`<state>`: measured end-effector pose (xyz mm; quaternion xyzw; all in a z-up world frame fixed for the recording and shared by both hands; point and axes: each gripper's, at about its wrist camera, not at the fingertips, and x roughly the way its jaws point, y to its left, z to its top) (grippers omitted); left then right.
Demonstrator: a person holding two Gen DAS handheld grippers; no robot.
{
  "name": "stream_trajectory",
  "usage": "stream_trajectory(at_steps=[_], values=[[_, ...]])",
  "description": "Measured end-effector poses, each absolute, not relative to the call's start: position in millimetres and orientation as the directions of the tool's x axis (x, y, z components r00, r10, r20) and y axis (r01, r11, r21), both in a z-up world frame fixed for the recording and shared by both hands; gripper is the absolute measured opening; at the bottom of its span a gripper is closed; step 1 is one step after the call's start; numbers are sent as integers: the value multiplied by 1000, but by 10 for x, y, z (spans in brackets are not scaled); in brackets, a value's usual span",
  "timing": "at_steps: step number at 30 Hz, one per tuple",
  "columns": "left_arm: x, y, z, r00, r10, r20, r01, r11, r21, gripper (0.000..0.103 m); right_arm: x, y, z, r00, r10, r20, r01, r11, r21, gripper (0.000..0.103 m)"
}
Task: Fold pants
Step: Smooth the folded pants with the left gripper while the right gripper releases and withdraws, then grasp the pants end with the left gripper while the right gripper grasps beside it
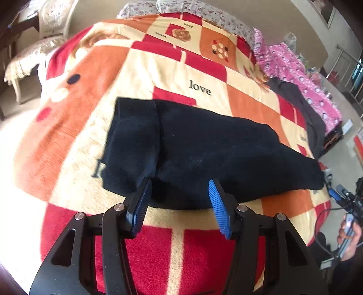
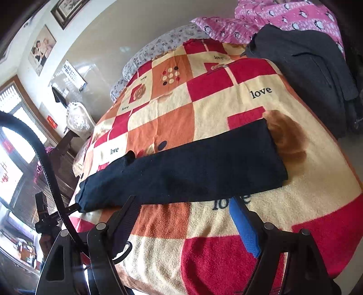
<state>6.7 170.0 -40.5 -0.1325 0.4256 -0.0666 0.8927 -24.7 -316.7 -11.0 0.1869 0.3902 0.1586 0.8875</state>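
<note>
Dark navy pants (image 1: 204, 147) lie flat on the checked blanket (image 1: 158, 68), folded into a long band with one end laid back over itself at the left. My left gripper (image 1: 180, 182) hovers at the band's near edge, blue pads apart, with nothing pinched between them. In the right wrist view the pants (image 2: 192, 168) stretch across the bed from lower left to the right. My right gripper (image 2: 183, 200) stands wide open just short of their near edge, over the blanket (image 2: 204, 227), and holds nothing.
A dark grey garment (image 2: 306, 68) and pink penguin-print bedding (image 2: 283, 18) lie at the bed's far side. A cushioned chair (image 1: 34, 52) stands beyond the bed's left edge. A hand (image 1: 349, 236) shows at the right edge. A black cable (image 2: 45, 158) arcs at the left.
</note>
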Motion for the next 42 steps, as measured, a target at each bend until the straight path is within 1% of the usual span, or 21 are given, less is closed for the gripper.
stream_trajectory(at_steps=[1,4,8,12,17,21,24,28,30,34,37,38,40,42], values=[[48,1704,-360,641,-206,-739,0,963,-268,52,-215,-3127,-119,633,447,-633,-152,873,464,79],[-29,1827,-276,665,-214,-716,12,961,-276,52,-108,-2890,-86,597,492,-634,-222,860,459,79],[-47,1941,-306,649,-197,-735,-30,959,-283,52,141,-2417,-35,552,553,-624,-332,832,444,79],[-117,1982,-369,658,-142,-739,-86,962,-261,52,369,-1834,-47,502,596,-627,-421,801,425,79],[-103,2015,-451,656,-124,-745,-103,963,-251,52,517,-1129,-116,419,630,-654,-524,756,392,79],[46,2051,-537,631,-112,-768,-130,960,-247,52,538,-687,-186,380,627,-680,-588,731,345,79],[103,2069,-564,629,-111,-769,-124,963,-240,52,505,-500,-196,357,642,-679,-625,704,337,79],[151,2112,-581,626,-148,-766,-111,955,-276,52,518,-191,-210,333,632,-700,-691,669,274,79],[149,2128,-578,630,-160,-760,-111,950,-291,52,613,-18,-198,338,618,-710,-710,662,239,79],[138,2154,-587,631,-199,-750,-103,937,-335,52,956,444,-132,294,641,-709,-759,607,234,79],[113,2117,-574,624,-192,-758,-96,943,-317,52,1210,928,-201,249,618,-746,-814,551,185,78],[104,2103,-572,620,-189,-761,-90,947,-308,52,1279,1081,-243,243,600,-762,-830,536,157,77],[90,2088,-578,619,-186,-763,-87,949,-302,52,1362,1295,-318,239,573,-784,-855,507,110,60],[86,2070,-593,628,-181,-757,-85,951,-298,52,1416,1470,-414,232,543,-807,-879,473,66,57]])
